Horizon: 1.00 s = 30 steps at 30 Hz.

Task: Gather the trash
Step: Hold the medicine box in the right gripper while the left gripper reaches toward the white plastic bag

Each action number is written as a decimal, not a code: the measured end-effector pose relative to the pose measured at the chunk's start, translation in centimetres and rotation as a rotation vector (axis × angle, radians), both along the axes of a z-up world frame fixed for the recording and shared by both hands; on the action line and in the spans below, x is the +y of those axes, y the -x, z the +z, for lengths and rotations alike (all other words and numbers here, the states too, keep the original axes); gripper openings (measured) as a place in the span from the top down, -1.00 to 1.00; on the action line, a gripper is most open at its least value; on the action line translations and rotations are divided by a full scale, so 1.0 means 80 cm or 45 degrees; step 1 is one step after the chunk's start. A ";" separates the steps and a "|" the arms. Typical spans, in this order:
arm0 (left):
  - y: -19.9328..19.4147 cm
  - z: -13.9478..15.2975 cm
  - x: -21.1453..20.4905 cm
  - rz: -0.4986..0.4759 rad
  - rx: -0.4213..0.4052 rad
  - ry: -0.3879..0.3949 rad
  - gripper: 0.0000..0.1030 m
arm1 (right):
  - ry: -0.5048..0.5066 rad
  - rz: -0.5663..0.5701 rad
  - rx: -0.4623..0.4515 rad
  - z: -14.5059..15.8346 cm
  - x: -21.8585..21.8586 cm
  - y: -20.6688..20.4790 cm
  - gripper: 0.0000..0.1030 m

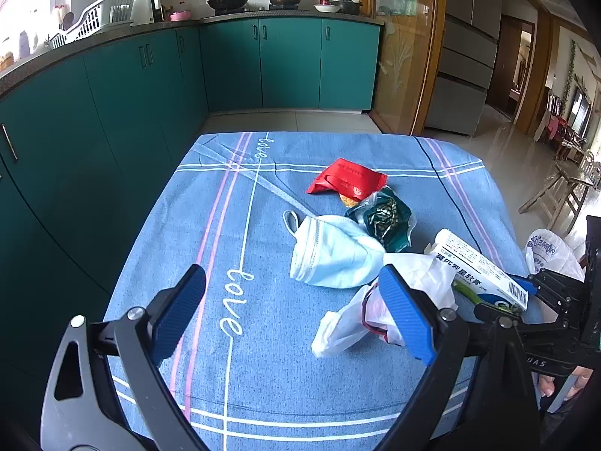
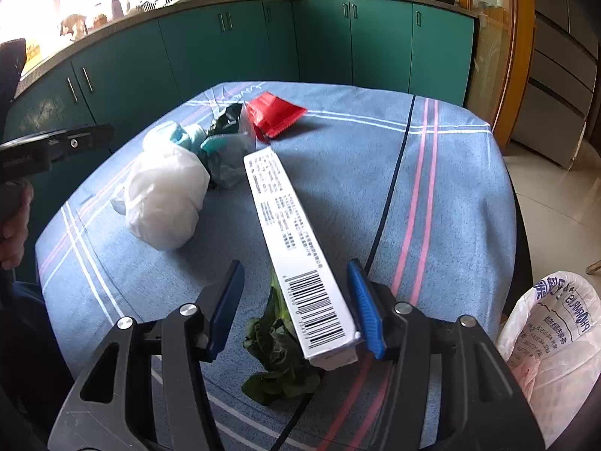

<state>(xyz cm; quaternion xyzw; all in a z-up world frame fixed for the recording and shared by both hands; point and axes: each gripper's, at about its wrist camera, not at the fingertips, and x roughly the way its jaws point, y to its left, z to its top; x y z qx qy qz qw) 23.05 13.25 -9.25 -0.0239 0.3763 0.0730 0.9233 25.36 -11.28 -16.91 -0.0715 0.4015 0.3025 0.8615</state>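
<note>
A long white ointment box [image 2: 293,233] with a barcode lies between the fingers of my right gripper [image 2: 296,267]. The jaws stand open: the left pad is clear of the box and the right pad is against its side. The box's near end rests over a green leaf scrap [image 2: 278,353]. My left gripper [image 1: 291,278] is wide open above the blue cloth [image 1: 225,206], holding nothing. A crumpled white plastic bag [image 1: 353,323] lies by its right finger, and a pale blue face mask [image 1: 330,251] just beyond. Farther off lie a dark green wrapper [image 1: 383,214] and a red packet [image 1: 345,180].
A white printed plastic bag [image 2: 556,330] hangs off the table's right edge. Teal kitchen cabinets [image 1: 289,64] run behind and to the left of the table. A person's hand [image 2: 15,221] grips the left tool's handle. The right half of the cloth carries no items.
</note>
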 end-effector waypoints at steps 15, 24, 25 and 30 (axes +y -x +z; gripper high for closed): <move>0.000 -0.002 -0.001 -0.004 0.010 -0.008 -0.81 | 0.142 0.006 -0.065 -0.005 0.010 0.011 0.21; 0.002 0.001 0.005 0.021 -0.009 -0.002 -0.81 | 0.064 -0.040 -0.045 0.004 -0.009 0.009 0.32; 0.003 0.002 0.009 0.029 -0.015 0.011 -0.81 | 0.055 -0.047 -0.046 0.006 -0.012 0.009 0.32; -0.001 -0.002 0.001 -0.069 0.001 0.068 -0.80 | 0.045 -0.107 -0.031 0.002 -0.020 0.000 0.32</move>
